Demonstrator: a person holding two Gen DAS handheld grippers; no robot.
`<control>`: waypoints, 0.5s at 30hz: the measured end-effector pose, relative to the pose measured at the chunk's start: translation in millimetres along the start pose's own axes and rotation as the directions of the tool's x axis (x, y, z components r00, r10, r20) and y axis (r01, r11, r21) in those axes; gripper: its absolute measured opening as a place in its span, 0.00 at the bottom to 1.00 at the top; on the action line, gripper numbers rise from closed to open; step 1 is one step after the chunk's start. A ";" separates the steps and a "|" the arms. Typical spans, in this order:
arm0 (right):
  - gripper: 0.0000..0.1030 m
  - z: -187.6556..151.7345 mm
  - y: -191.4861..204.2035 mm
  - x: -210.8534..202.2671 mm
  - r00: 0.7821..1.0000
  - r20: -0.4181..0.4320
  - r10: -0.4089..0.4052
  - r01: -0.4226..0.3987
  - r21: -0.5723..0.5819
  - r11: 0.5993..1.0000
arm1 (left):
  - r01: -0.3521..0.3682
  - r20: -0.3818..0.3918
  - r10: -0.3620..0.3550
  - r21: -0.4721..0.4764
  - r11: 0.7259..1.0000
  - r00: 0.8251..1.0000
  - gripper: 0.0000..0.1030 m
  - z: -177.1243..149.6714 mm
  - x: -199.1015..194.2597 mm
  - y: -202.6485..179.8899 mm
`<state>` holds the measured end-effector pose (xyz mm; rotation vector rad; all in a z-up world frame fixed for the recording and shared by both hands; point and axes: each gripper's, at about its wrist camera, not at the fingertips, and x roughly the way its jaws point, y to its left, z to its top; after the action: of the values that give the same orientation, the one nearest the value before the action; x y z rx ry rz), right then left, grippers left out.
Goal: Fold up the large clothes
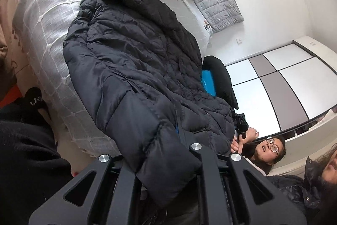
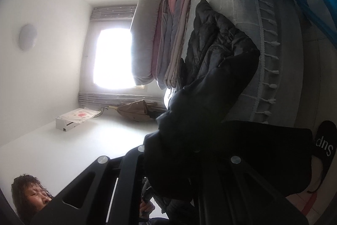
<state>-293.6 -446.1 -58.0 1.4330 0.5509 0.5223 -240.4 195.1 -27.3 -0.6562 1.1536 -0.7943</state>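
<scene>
White letters reading "Sup" run across the black strap of a slipper (image 2: 324,140) at the lower right of the right wrist view, printed upside down as seen. In the left wrist view a black slipper (image 1: 34,98) beside the bed shows only part of white lettering, too cut off to read.

I'm seeing a black quilted puffer coat (image 1: 134,52) lying on a grey bedspread (image 1: 48,20) crossed by a white grid pattern. Pink and grey folded quilts (image 2: 168,35) are stacking beside it. A blue plastic stool (image 1: 208,82) is showing, and a white-and-grey panelled wardrobe (image 1: 273,81).
</scene>
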 end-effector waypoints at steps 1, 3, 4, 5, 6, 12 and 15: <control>0.09 0.7 -0.1 1.4 1.000 0.000 0.008 -0.008 -0.008 1.000 | -0.001 -0.003 0.001 0.003 1.000 1.000 0.08 0.5 0.4 -0.1; 0.09 -0.9 3.1 -1.6 1.000 0.001 0.030 -0.030 -0.014 0.999 | -0.002 -0.006 0.002 0.005 1.000 1.000 0.08 1.6 0.4 0.1; 0.09 -1.0 3.1 -1.7 0.999 0.003 0.039 -0.039 -0.016 0.999 | -0.001 -0.008 0.001 0.007 1.000 1.000 0.08 1.6 0.5 0.8; 0.09 0.0 2.5 -1.7 0.999 0.005 0.045 -0.045 -0.014 0.999 | 0.000 -0.008 0.000 0.008 1.000 1.000 0.08 1.6 0.6 1.8; 0.09 -0.5 1.0 -1.7 0.998 0.010 0.060 -0.060 -0.012 0.998 | 0.002 -0.008 -0.002 0.007 1.000 1.000 0.08 1.1 0.4 2.2; 0.09 -9.2 18.1 -14.8 0.984 0.050 0.173 -0.169 -0.089 0.982 | 0.025 -0.002 -0.025 0.050 0.998 1.000 0.08 -4.2 -6.1 -7.6; 0.09 -15.7 32.9 -26.9 0.970 0.066 0.234 -0.223 -0.144 0.964 | 0.044 0.010 -0.045 0.082 0.996 0.999 0.08 -9.2 -15.4 -18.7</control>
<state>-324.5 -448.9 -25.1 1.3887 0.2786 0.6680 -256.1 196.7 -6.7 -0.6192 1.0929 -0.8698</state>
